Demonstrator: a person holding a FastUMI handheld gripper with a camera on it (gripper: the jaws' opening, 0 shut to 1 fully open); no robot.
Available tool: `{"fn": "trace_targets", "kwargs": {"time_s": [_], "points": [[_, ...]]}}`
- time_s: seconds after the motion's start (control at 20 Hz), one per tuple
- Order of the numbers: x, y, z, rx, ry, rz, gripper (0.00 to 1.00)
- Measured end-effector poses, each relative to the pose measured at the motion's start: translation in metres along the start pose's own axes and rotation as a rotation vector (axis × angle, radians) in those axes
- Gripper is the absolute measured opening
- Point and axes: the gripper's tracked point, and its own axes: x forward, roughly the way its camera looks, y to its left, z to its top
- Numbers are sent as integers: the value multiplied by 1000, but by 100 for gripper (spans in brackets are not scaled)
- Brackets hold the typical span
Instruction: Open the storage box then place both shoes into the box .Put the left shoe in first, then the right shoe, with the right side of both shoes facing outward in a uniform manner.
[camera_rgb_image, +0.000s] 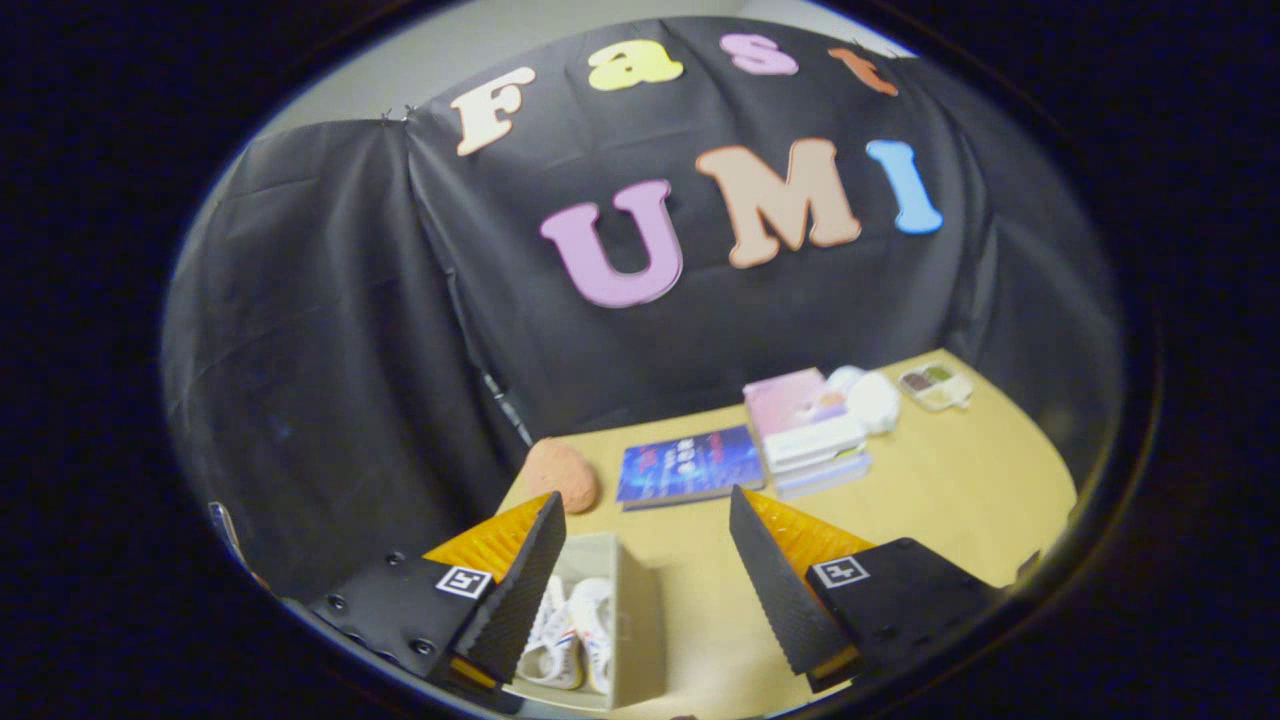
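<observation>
My gripper (645, 575) is open, held high above the table with nothing between its fingers. Below, just inside the left finger (515, 590), stands the beige storage box (640, 620), open at the top. Two white shoes (570, 630) with laces and red and blue stripes lie side by side inside it. The left finger hides part of the box and of one shoe. The right finger (775, 585) hangs over bare table to the right of the box.
On the tan table (950, 500) beyond the fingers lie an orange sponge-like lump (563, 473), a blue book (690, 465), a stack of pink and white books (805, 430), a white rounded object (872, 400) and a small clear tray (935, 385). Black cloth walls the booth.
</observation>
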Motion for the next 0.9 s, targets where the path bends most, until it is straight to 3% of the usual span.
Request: {"fn": "trace_targets", "kwargs": {"time_s": [0.4,0.9], "points": [[-39,-77,88,-39,-201,-100,100],[-51,-112,92,-49,-247,-112,100]]}}
